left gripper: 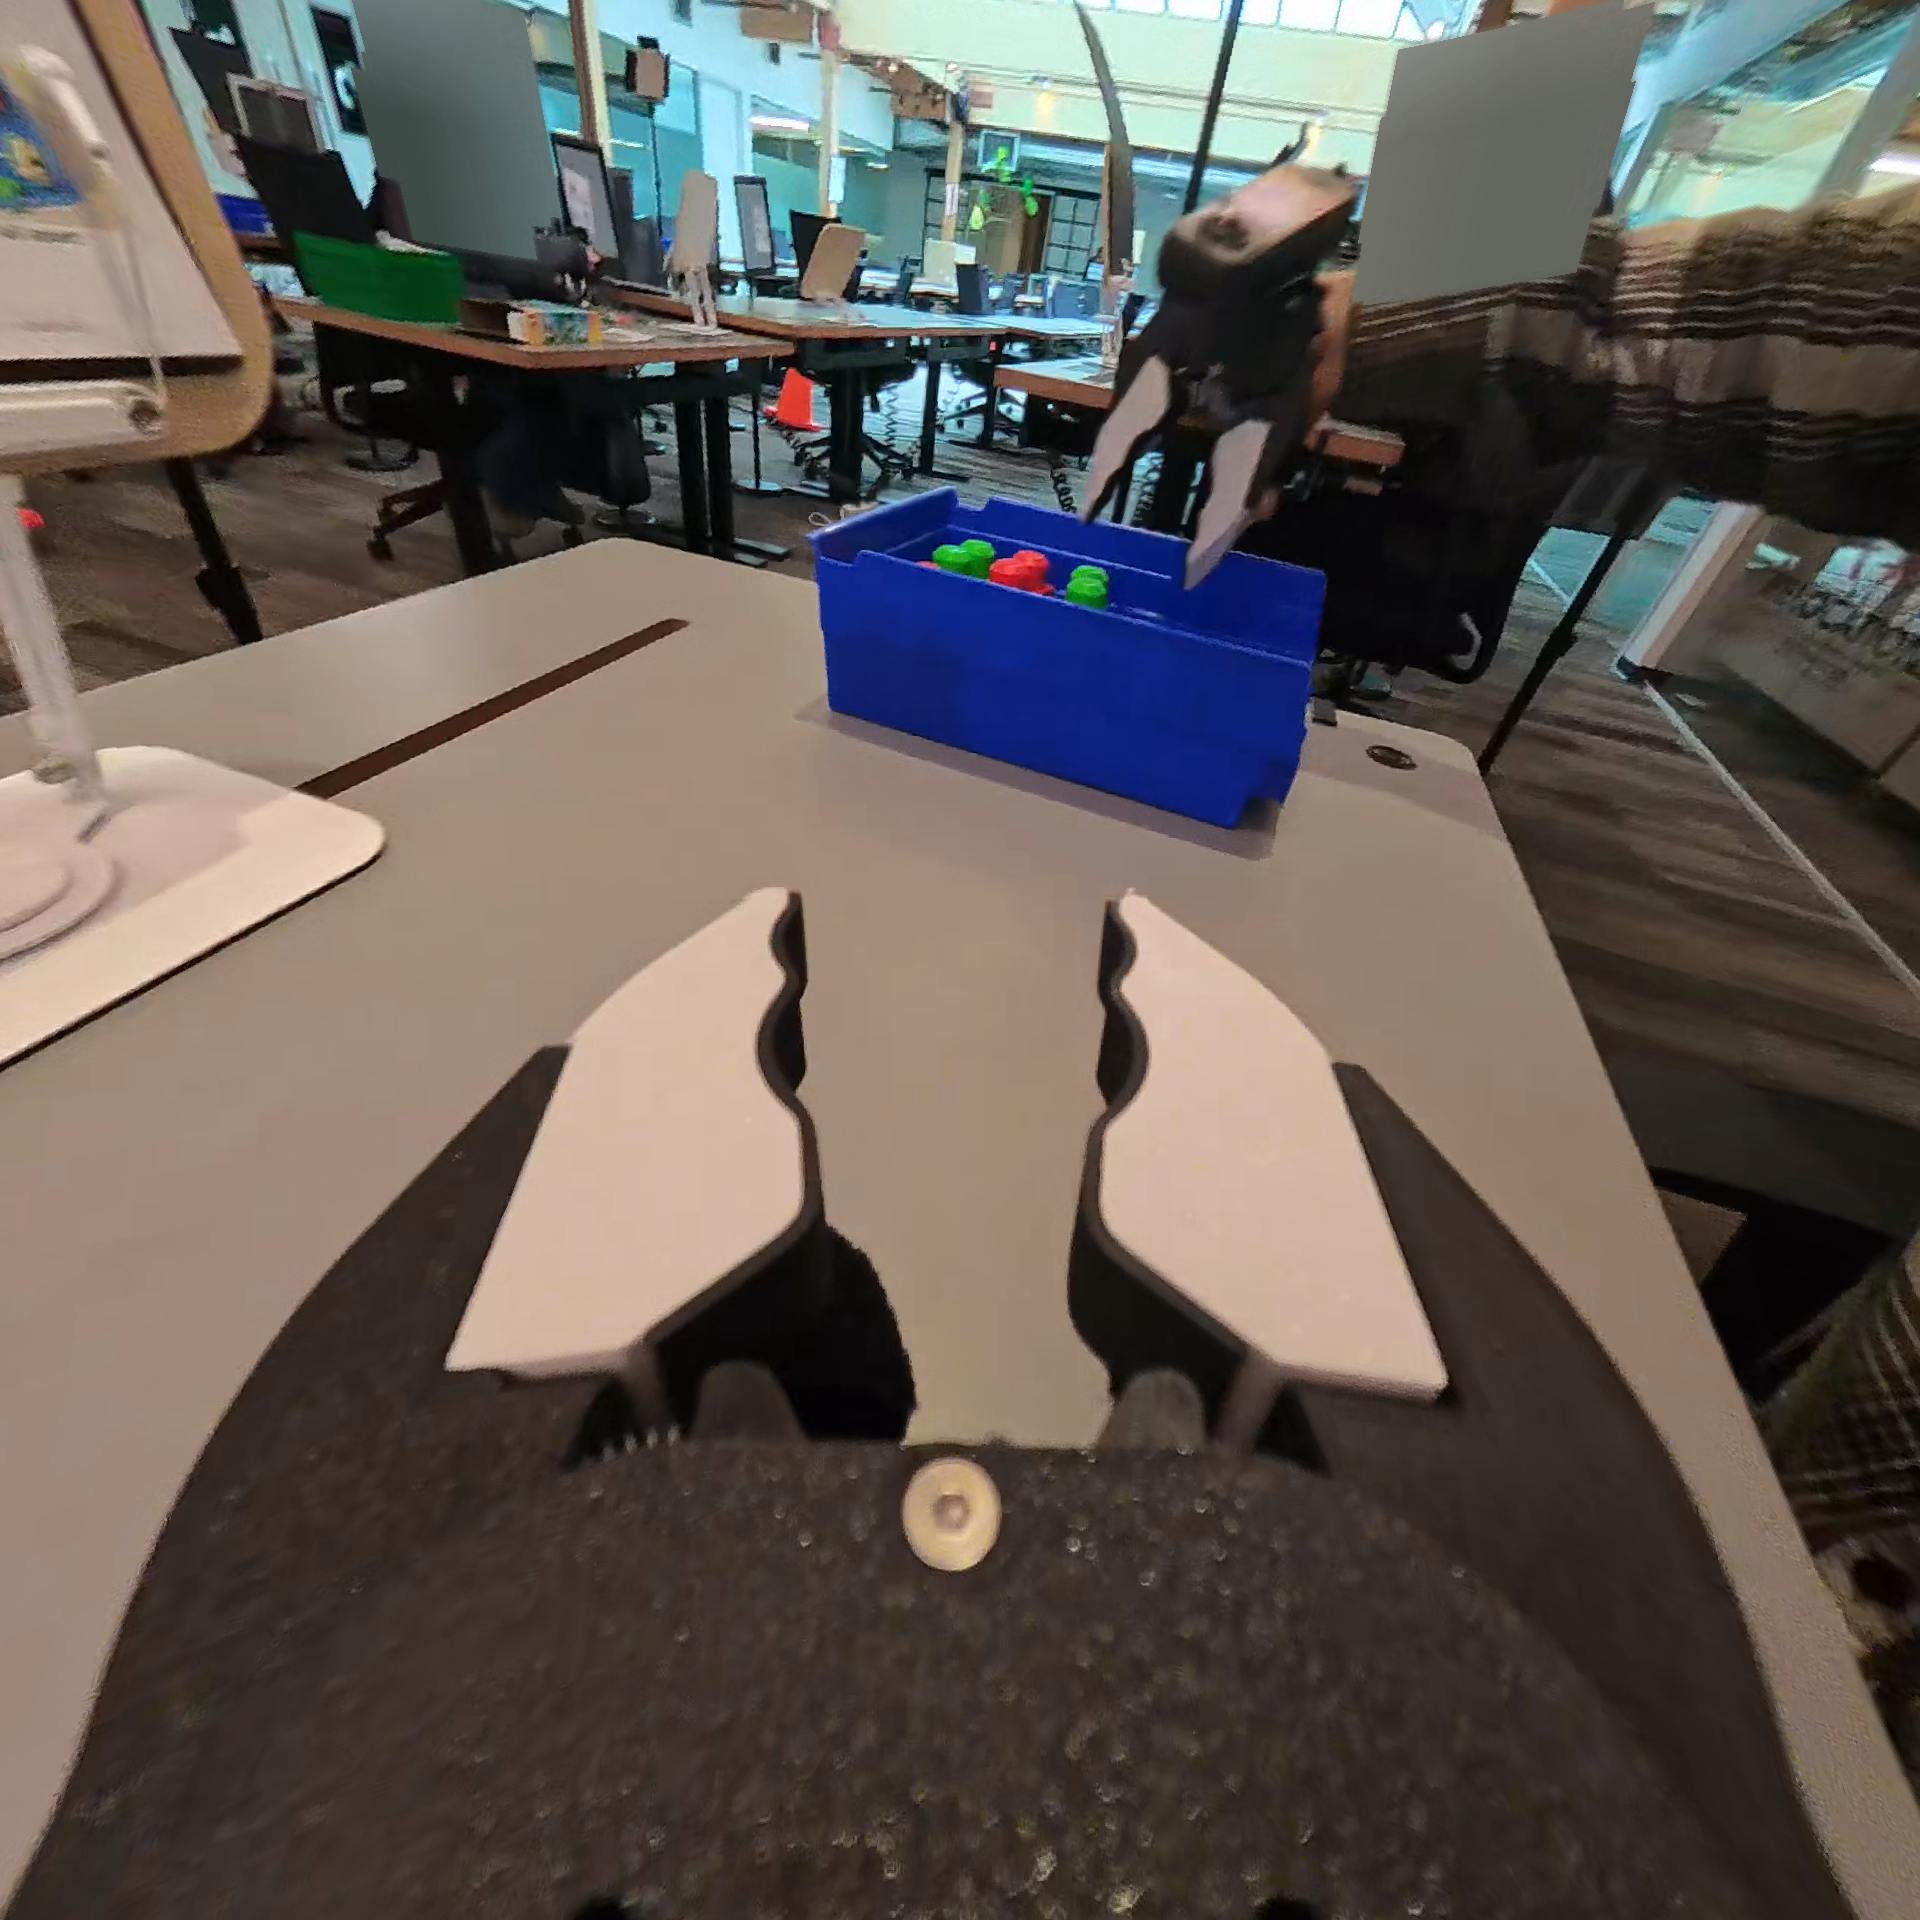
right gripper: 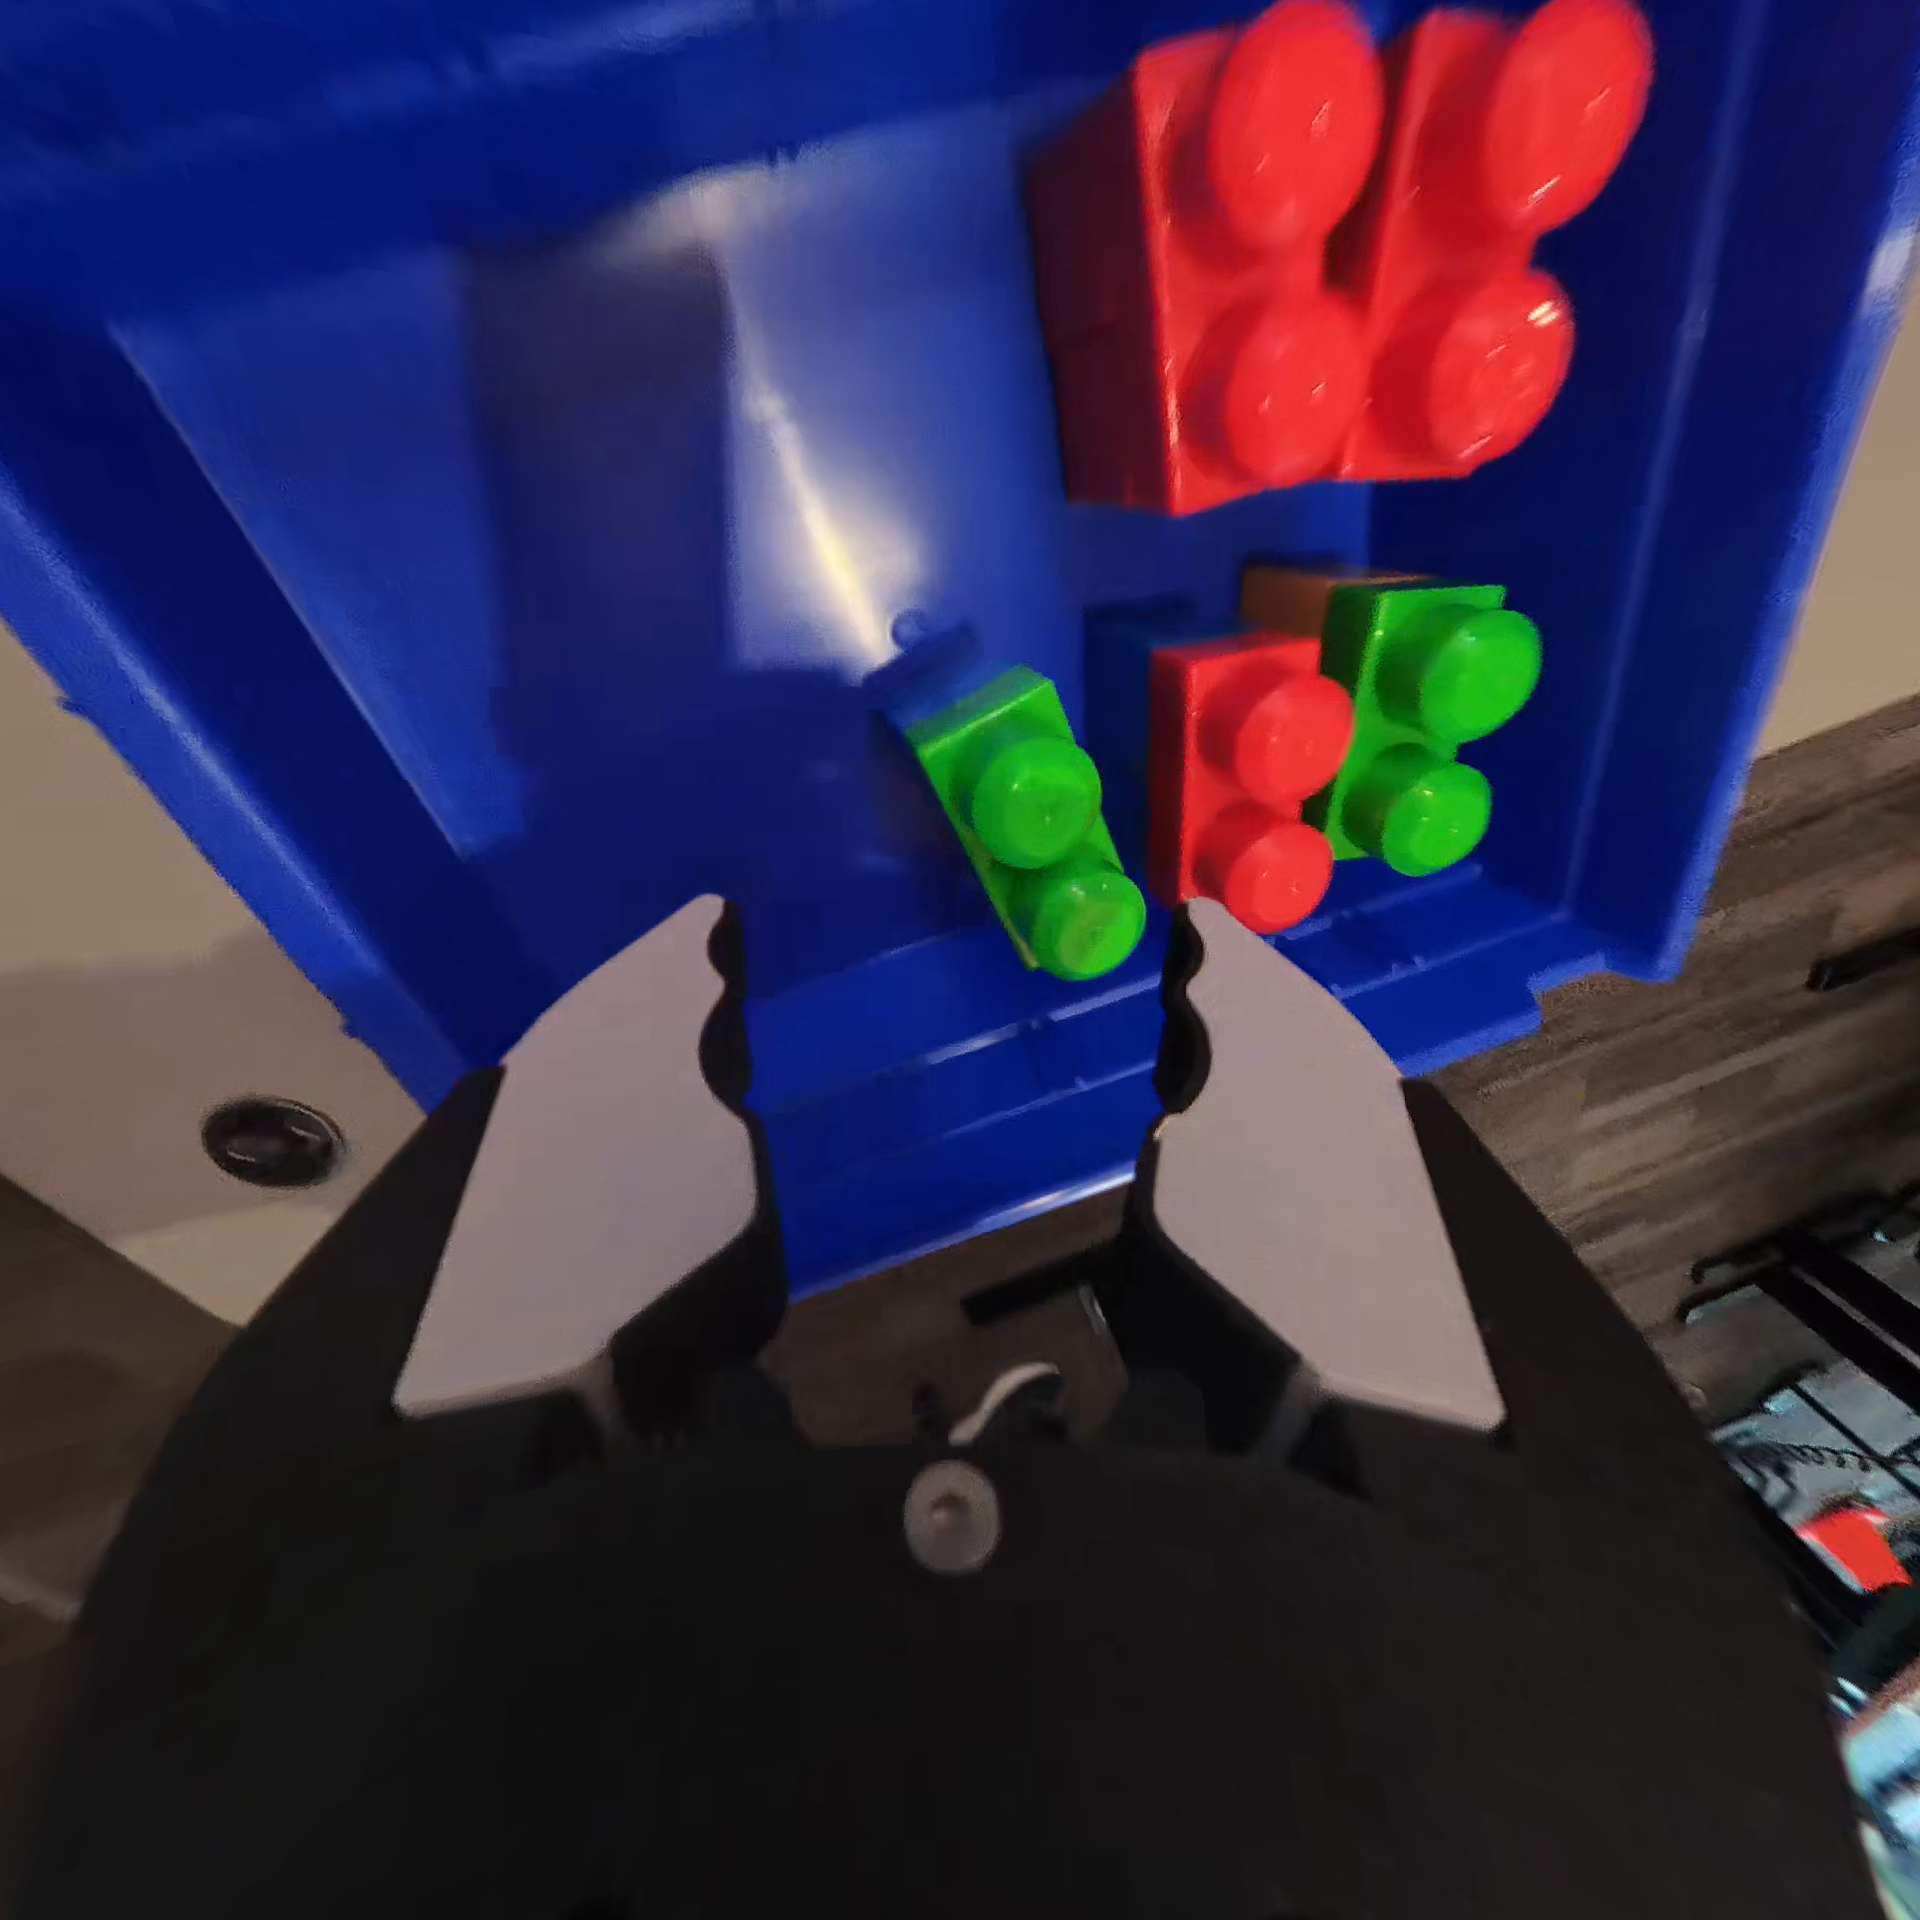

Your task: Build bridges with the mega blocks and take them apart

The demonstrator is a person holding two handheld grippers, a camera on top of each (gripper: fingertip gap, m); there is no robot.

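Observation:
A blue bin [left gripper: 1060, 696] stands on the grey table [left gripper: 623, 831] at the far right and holds red and green mega blocks [left gripper: 1023, 569]. My left gripper [left gripper: 951, 904] is open and empty, low over the bare table in front of the bin. My right gripper [left gripper: 1148, 545] hangs open above the bin's right end. In the right wrist view my right gripper [right gripper: 956, 914] is open and empty over the bin [right gripper: 520, 520], close to a small green block [right gripper: 1029, 821]. A small red block [right gripper: 1236, 769], another green block [right gripper: 1423, 717] and a large red block [right gripper: 1309, 249] lie beyond.
A white stand base [left gripper: 156, 862] and a clear post sit at the table's left. A dark slot [left gripper: 499, 707] runs along the table. The table's right edge [left gripper: 1558, 935] drops to a wood floor. Office desks and chairs stand behind. A striped sleeve [left gripper: 1662, 343] is at the right.

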